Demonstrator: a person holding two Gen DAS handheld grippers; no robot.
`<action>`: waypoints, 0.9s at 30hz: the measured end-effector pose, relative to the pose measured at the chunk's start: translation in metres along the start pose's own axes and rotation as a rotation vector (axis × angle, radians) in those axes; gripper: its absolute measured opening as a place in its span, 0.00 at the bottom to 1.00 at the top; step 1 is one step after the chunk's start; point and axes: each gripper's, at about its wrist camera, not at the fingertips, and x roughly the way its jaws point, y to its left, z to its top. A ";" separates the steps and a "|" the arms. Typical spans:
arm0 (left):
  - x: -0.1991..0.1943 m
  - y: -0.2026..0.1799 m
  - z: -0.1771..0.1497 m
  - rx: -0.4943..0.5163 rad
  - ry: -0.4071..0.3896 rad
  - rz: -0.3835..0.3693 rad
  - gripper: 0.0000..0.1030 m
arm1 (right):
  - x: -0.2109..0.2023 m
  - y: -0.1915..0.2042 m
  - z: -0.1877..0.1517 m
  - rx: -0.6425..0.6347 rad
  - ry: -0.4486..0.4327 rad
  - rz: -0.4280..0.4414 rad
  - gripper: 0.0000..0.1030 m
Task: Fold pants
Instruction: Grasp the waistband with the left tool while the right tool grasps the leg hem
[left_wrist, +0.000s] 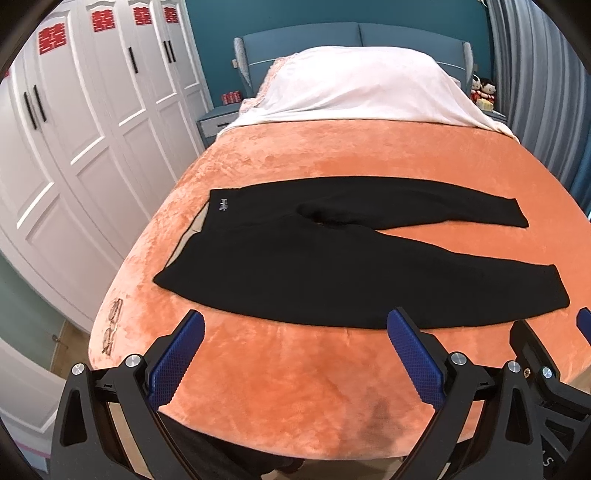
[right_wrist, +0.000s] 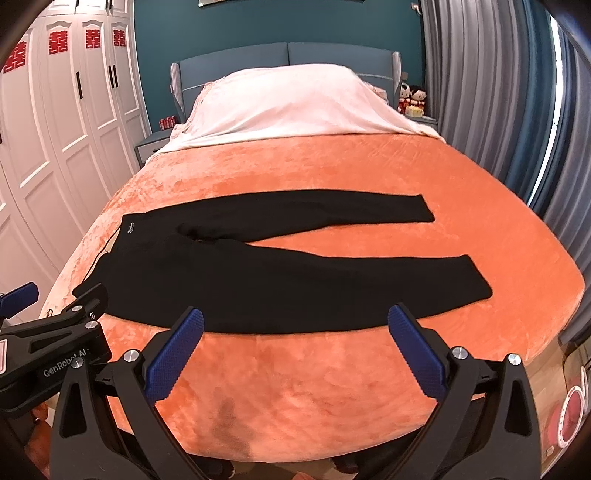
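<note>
Lying flat on bed (left_wrist: 295, 155): black pants (left_wrist: 332, 266)

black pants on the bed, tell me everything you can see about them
The black pants lie flat and unfolded on the orange plush blanket, waistband to the left, both legs running right and splayed in a narrow V. The fabric looks soft, matte and knit-like. A small white logo sits near the waistband, whose pale lining shows at the opening, and the crotch is slightly bunched. Only the blanket touches them: the left gripper and right gripper hover open at the near edge.
</note>
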 end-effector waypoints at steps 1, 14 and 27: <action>0.004 -0.001 0.001 0.002 0.011 -0.005 0.95 | 0.005 -0.002 0.001 -0.004 0.005 0.000 0.95; 0.092 -0.001 0.048 -0.006 0.047 -0.004 0.95 | 0.126 -0.108 0.048 0.037 0.041 -0.106 0.95; 0.221 -0.003 0.078 -0.041 0.172 0.027 0.95 | 0.342 -0.264 0.149 0.147 0.131 -0.066 0.95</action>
